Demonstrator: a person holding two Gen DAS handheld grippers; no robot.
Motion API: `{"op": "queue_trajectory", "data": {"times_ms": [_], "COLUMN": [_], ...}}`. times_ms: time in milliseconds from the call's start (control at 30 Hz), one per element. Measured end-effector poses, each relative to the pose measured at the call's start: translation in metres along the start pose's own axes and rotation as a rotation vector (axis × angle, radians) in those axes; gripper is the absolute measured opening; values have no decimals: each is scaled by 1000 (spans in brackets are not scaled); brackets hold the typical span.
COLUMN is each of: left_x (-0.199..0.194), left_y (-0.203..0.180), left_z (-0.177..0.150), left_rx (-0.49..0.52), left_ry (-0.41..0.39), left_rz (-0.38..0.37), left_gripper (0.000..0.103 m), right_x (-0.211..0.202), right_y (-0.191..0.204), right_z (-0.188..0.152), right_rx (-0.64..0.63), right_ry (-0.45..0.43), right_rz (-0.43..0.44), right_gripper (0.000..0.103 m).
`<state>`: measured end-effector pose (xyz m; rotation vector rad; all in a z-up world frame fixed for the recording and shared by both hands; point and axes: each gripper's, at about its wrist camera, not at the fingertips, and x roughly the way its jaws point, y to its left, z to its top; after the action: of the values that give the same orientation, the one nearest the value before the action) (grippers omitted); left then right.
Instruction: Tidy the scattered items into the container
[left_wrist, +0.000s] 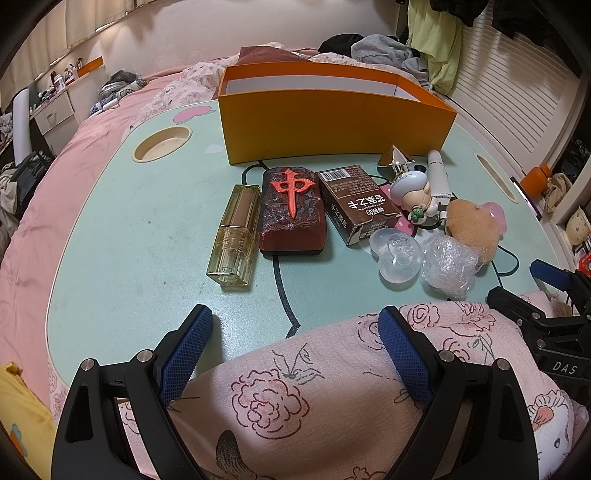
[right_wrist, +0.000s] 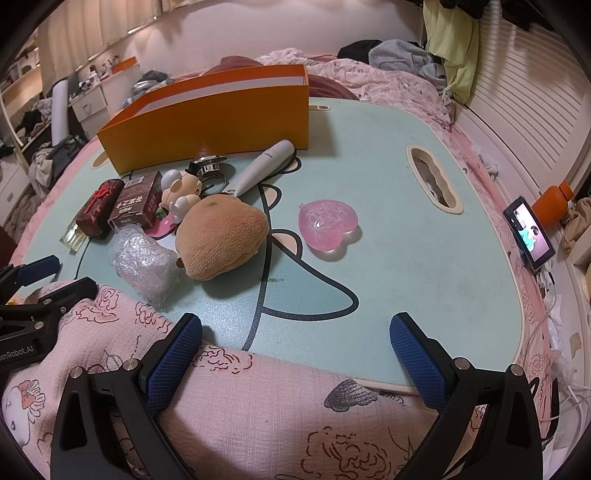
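Half the clear capsule hides behind bubble wrap.

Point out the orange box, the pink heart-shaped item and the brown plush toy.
orange box (right_wrist: 207, 118): right wrist view, on its near side wall.
pink heart-shaped item (right_wrist: 327, 229): right wrist view, on the middle of its top face.
brown plush toy (right_wrist: 221, 236): right wrist view, on its rounded body.
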<state>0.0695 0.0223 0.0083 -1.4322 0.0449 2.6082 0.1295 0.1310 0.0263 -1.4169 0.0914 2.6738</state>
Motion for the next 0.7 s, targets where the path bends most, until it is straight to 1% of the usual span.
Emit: {"op": "queue_trajectory", "data": {"times_ms": [133,233,300,333,367,400,467,500,533,567,600,633,667,700], "left_x": [-3,-6,-11,-17,-22,-27,-39,-43,-45,-44,-42,-37,-33,-26], "left_y": [4,10,22,31,37,41,45,46,47,50,54,60,64,67], "left_z": [-2,-2,-1,0,1,2,7,9,9,11,13,14,15,15], "left_rx": [-26,-51,-97,-128,-145,-148,-100,-65,-52,-45,-48,-67,-78,-83], "left_ry": [-17,-28,-46,-74,-100,-124,-189,-218,-231,-240,-237,-212,-193,-172], "left_rz": [-31,-70,-156,-194,-201,-191,-113,-57,-31,-18,-36,-91,-133,-173], "left_gripper": [91,91,91,91,91,91,91,91,90,86,69,49,43,41], "right_x": [-1,0,-1,-1,-1,-1,-1,-1,-1,-1,-1,-1,-1,-1], "right_y": [2,2,2,2,2,2,3,2,2,2,3,3,2,2], "right_z": [0,0,0,0,0,0,0,0,0,0,0,0,0,0], "right_rx": [3,4,4,4,4,4,4,4,4,5,5,4,4,4], "right_ry": [-2,-1,-3,-3,-3,-4,-3,-3,-3,-4,-4,-4,-4,-4], "right_rz": [-2,-1,-2,-2,-2,-1,-2,-3,-3,-3,-2,-2,-2,-2], "right_gripper": [102,102,102,102,102,102,102,102,102,102,102,102,102,102]}}
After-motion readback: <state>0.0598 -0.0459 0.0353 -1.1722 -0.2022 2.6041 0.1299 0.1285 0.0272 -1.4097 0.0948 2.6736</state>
